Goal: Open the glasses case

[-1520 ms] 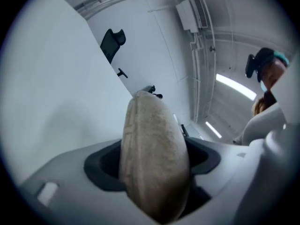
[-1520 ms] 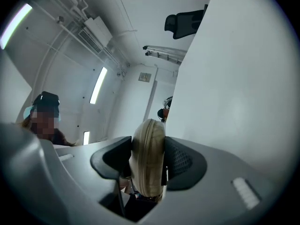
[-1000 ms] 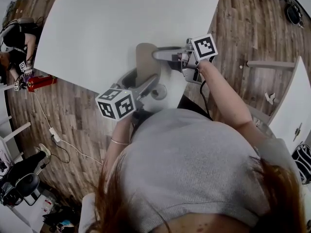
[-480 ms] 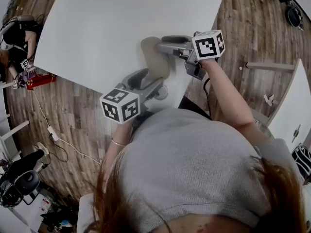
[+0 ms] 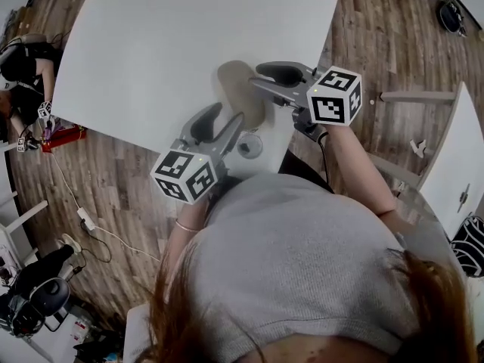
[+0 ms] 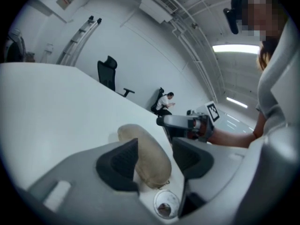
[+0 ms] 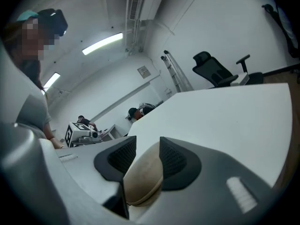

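A beige glasses case point(image 5: 239, 91) lies shut on the white table point(image 5: 166, 44) near its front edge. My right gripper point(image 5: 257, 80) reaches in from the right. In the right gripper view its two dark pads sit against both sides of the glasses case point(image 7: 144, 182), which fills the right gripper point(image 7: 143, 153); these jaws have just been closing. My left gripper point(image 5: 221, 121) comes from below. The near end of the glasses case point(image 6: 143, 151) lies inside the left gripper point(image 6: 152, 156), whose jaws have just been closing. One pad is at the case; a gap shows at the other.
A round cable hole point(image 5: 248, 147) sits in the table just in front of the case. The table's front edge runs under my hands, with wooden floor point(image 5: 113, 180) below it. Another white table point(image 5: 454, 165) stands at the right. A person point(image 5: 23, 59) sits far left.
Both grippers have rolled and risen slightly. The right marker cube has swung right and down, the left one down. Both pairs of jaws stand narrower around the case.
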`<state>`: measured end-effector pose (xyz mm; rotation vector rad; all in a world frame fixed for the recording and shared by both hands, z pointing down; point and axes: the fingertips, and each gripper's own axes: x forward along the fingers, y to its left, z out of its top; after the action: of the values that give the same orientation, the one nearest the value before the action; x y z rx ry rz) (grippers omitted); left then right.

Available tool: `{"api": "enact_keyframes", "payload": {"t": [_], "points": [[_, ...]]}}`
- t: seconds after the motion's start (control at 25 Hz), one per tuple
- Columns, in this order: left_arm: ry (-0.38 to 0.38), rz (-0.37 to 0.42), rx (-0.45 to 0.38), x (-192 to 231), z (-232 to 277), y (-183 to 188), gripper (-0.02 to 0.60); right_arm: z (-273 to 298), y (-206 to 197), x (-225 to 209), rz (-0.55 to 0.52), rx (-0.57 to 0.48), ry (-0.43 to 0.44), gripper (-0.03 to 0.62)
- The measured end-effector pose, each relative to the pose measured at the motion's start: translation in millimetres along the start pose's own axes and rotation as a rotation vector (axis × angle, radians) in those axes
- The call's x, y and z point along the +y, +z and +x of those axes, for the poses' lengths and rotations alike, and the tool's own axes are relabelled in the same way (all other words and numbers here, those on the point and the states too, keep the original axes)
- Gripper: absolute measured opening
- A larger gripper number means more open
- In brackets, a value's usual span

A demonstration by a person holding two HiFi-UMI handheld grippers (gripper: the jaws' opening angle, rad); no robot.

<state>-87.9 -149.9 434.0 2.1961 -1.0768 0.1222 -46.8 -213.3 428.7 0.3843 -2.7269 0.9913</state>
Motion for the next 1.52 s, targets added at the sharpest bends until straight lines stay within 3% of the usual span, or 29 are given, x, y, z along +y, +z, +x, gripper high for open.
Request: {"api": "enact_keyframes", "payload": {"t": [0.16,0.32,0.56,0.72,1.08,1.24,1.52], "points": [[0.017,0.055,-0.123,-5,-10,29,0.136,-12,32,37,-0.187,-0.165,-0.052,0.023],[0.005,0.11,-0.245,-16,-12,65,0.005,-9,44,59,-0.329,-0.267,-0.16,0.005],[-0.033,0.233,-0.311,-42,-8,93,0.003,-7,45,78,-0.371,-0.338,-0.254,0.005],[-0.048,0.25,-0.331,-46,-15,91,0.002,-13,43,77,-0.384,-0.36,-0.292,0.005],[-0.048,0.313,-0.399,-70,-48,93,0.002,-24,48,124,-0.492,-0.415,-0.255,0.005],[-0.04,0.377,-0.418,-96,-62,81,0.002,-40,33,140,-0.5,-0.422,-0.257,0.005],[-0.011,0.38,-0.474,-154,-93,32,0.002,-91,-21,180,-0.513,-0.412,-0.259,0.005]]}}
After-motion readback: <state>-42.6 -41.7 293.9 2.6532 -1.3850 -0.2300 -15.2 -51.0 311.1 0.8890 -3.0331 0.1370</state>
